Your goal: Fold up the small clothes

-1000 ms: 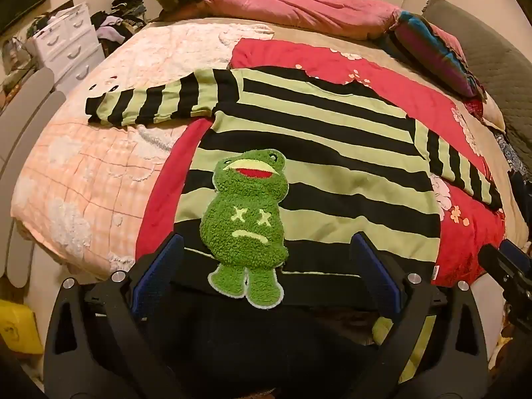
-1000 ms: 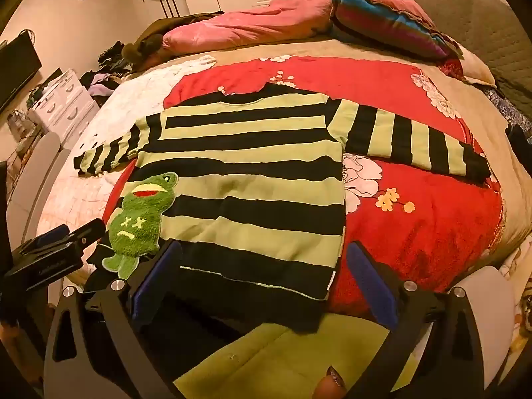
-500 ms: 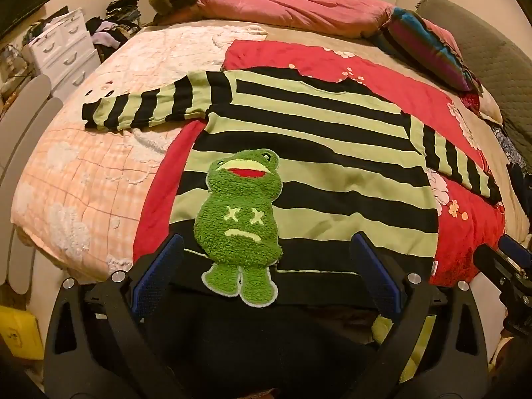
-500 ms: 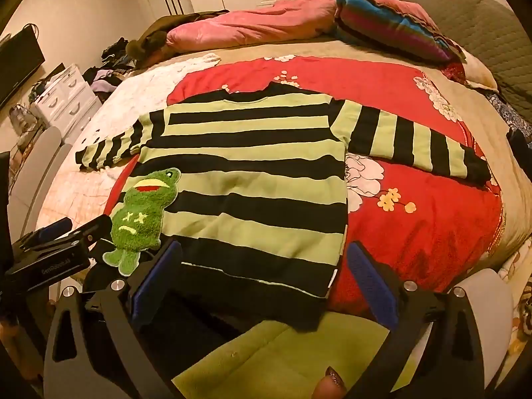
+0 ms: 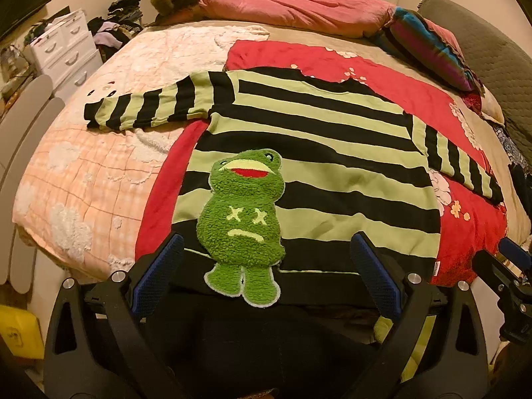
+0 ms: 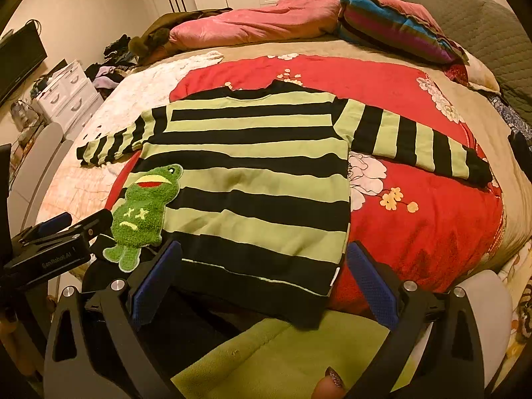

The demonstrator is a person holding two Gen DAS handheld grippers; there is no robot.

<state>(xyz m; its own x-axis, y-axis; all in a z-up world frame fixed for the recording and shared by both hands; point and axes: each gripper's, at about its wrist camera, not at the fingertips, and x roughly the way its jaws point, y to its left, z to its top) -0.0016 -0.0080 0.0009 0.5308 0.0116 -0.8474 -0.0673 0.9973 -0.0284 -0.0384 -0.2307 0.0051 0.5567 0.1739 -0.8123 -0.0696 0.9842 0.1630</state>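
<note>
Sweater (image 5: 309,166) is spread flat on bed (image 5: 83,179); its hem is flanked by both hand-held grippers, left (image 5: 262,276) and right (image 6: 262,276), jaws wide apart, nothing gripped.

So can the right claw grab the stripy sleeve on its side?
Probably yes. The right claw is open and empty, and the green-and-black striped sleeve lies flat on the red flowered blanket with nothing on it, though it must travel forward past the hem.

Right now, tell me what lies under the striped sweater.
The striped sweater lies flat on a red floral blanket, which shows around its body. Its left sleeve rests on a pink quilt. Whatever is directly beneath the body is covered.
</note>
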